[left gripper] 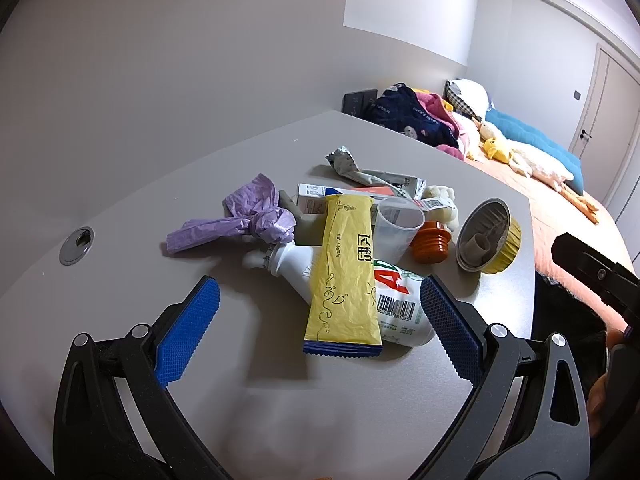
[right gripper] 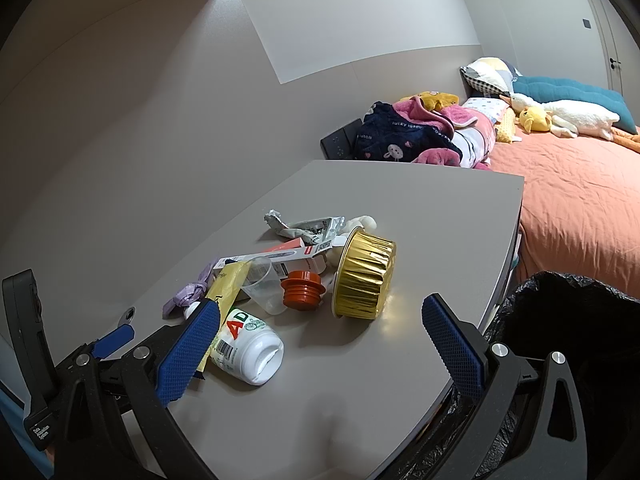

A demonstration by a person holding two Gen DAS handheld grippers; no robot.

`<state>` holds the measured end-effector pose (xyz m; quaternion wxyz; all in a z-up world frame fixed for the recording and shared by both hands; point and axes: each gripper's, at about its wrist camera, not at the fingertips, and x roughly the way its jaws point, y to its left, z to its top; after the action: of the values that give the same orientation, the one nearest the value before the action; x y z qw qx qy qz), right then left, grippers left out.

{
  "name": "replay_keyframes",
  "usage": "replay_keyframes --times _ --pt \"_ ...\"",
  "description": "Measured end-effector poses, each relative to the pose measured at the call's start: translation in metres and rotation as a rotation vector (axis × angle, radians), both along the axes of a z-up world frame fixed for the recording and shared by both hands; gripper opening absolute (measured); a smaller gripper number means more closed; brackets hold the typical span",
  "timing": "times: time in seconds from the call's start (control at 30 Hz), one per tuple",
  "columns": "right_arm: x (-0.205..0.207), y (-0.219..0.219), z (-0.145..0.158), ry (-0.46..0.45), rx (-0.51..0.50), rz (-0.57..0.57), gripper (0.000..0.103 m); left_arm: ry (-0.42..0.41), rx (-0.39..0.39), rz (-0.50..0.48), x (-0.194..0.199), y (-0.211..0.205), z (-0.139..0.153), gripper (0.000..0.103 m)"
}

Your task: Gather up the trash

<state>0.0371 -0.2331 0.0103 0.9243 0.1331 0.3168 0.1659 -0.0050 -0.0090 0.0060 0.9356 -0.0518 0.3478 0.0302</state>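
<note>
Yellow wrapper (left gripper: 344, 276) — creased, draped over white bottle (left gripper: 400, 308).

Trash pile on table (left gripper: 120, 320), bin beside the table edge.

In the left wrist view, the snack wrapper (left gripper: 346, 276) lies across the bottle (left gripper: 360, 296). Crumpled bag (left gripper: 244, 220) lies left of them; cup (left gripper: 396, 228), ribbed cap (left gripper: 431, 242) and foil tray (left gripper: 490, 236) lie right. Carton (left gripper: 360, 196) lies behind. Lined bin (right gripper: 568, 320) stands right of the table.
</note>
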Motion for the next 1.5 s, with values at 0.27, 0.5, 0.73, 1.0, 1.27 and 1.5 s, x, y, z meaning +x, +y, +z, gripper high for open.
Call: replay_keyframes --times 0.27,0.5,0.73,1.0,1.27,1.5 --pt "0.0 0.0 -0.001 0.002 0.001 -0.002 0.101 -0.001 -0.003 -0.006 0.0 -0.001 0.001 0.097" --pt "0.0 0.0 -0.002 0.005 0.005 -0.008 0.101 0.001 -0.002 -0.01 0.0 -0.001 0.001 0.097" --pt "0.002 -0.003 -0.003 0.012 0.006 -0.014 0.101 0.008 -0.022 -0.032 0.002 -0.001 -0.002 0.097" --pt "0.017 -0.002 -0.01 0.043 -0.007 -0.012 0.101 0.015 -0.044 -0.028 0.008 0.002 -0.007 0.097" --pt "0.039 0.001 -0.019 0.08 -0.039 -0.005 0.101 0.047 -0.031 -0.014 0.029 0.001 -0.014 0.097" --pt "0.064 -0.001 -0.034 0.133 -0.048 -0.017 0.099 0.095 0.029 -0.013 0.049 -0.007 -0.026 0.079"
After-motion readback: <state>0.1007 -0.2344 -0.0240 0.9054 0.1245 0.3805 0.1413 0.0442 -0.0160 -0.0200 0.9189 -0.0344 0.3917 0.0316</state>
